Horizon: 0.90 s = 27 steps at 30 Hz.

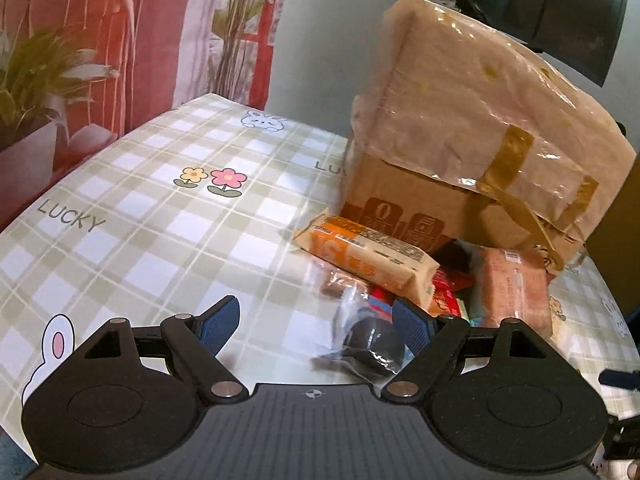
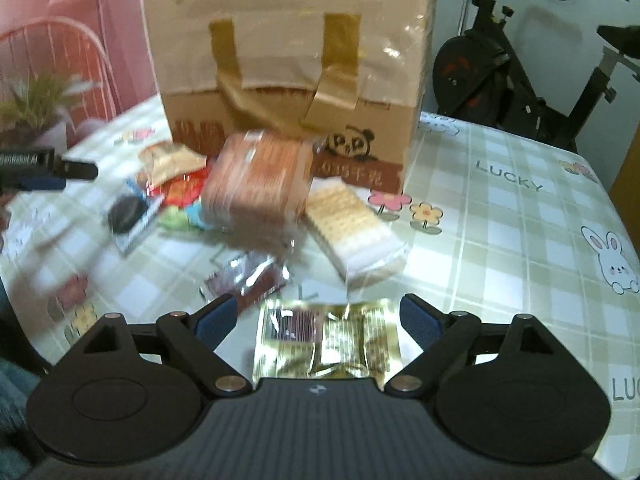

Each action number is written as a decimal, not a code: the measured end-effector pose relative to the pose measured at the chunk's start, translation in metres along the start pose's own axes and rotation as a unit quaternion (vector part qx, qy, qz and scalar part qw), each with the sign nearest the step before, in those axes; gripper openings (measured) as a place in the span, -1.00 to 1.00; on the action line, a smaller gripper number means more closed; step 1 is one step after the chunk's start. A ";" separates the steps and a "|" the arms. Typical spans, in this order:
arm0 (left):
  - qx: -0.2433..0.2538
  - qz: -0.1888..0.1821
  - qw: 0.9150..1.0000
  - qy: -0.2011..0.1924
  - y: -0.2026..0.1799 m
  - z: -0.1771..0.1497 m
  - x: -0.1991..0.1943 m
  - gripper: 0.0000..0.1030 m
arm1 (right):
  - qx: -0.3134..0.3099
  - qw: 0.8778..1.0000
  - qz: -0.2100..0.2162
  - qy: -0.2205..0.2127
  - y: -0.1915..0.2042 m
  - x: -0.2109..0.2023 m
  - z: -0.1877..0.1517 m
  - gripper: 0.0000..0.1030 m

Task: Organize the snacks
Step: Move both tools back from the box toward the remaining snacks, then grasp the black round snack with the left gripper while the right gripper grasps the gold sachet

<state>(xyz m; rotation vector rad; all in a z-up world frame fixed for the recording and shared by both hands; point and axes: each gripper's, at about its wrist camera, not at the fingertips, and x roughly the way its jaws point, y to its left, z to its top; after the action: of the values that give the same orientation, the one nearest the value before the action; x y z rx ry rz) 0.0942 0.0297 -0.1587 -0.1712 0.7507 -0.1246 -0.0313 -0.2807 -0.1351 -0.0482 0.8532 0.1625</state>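
A pile of snack packs lies in front of a taped cardboard box (image 1: 472, 128) on the checked tablecloth. In the left wrist view, my left gripper (image 1: 316, 322) is open and empty; a clear pack with a dark round snack (image 1: 368, 340) lies by its right finger, behind it an orange cracker pack (image 1: 368, 256) and a pinkish-brown pack (image 1: 512, 288). In the right wrist view, my right gripper (image 2: 318, 320) is open, with a gold foil pack (image 2: 332, 340) lying between its fingers on the table. Beyond are a brown wrapper (image 2: 248, 280), a cracker pack (image 2: 352, 228) and the pinkish-brown pack (image 2: 260, 180).
The box (image 2: 288, 60) stands at the back of the table. The tablecloth (image 1: 140, 200) stretches left to its edge. An exercise bike (image 2: 520, 72) stands beyond the table's right side. The left gripper's tip (image 2: 48, 168) shows at the left of the right wrist view.
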 end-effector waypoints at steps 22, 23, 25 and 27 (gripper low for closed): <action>0.010 -0.008 1.000 0.005 -0.002 -0.011 0.005 0.66 | -0.002 1.000 0.006 0.024 0.014 0.029 -0.002 0.68; 0.012 -0.010 1.000 0.006 -0.001 -0.011 0.005 0.66 | -0.006 1.000 0.005 0.022 0.016 0.030 -0.002 0.68; 0.015 -0.010 1.000 0.007 -0.002 -0.012 0.004 0.66 | -0.001 1.000 0.008 0.015 0.015 0.030 -0.003 0.66; 0.017 -0.009 1.000 0.009 -0.002 -0.013 0.005 0.66 | 0.000 1.000 0.008 0.012 0.014 0.029 -0.003 0.64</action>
<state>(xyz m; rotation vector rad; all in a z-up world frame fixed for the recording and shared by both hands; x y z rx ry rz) 0.0888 0.0255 -0.1705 -0.1449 0.7648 -0.1565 -0.0177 -0.2639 -0.1587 -0.0429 0.8780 0.1773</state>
